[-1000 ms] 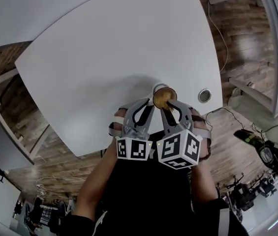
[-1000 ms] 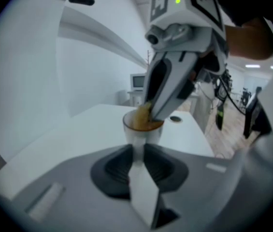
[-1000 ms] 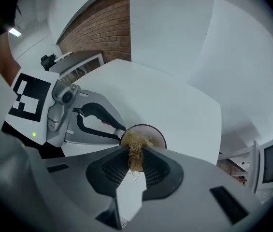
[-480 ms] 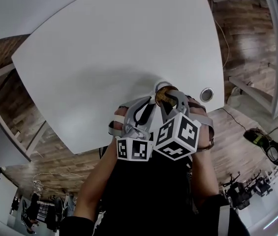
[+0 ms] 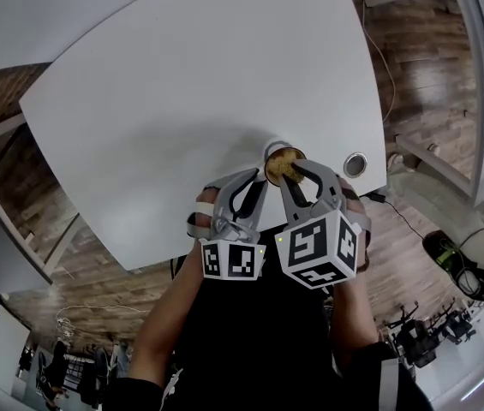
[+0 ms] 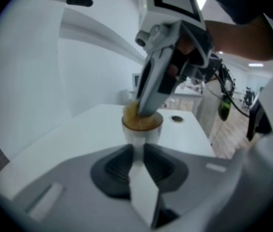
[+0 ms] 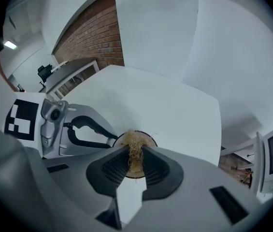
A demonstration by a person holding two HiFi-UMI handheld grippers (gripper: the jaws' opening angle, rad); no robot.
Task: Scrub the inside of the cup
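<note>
Right gripper (image 7: 135, 152) sits rolled slightly versus earlier frame, marker cube turned; cup (image 6: 141, 134) in same spot. Cup upright near table (image 5: 182, 84) front edge. Scrubber (image 7: 135, 140), tan fibrous wad, fills cup mouth. Right jaws clenched on scrubber, pointing steeply down into cup. Left gripper (image 6: 138, 148) jaws clamped on cup's side, steadying it. Step in hand: scrubbing inside, probably midway. Next move calls for twisting scrubber round inner wall and down to bottom, left grip firm against tipping.
</note>
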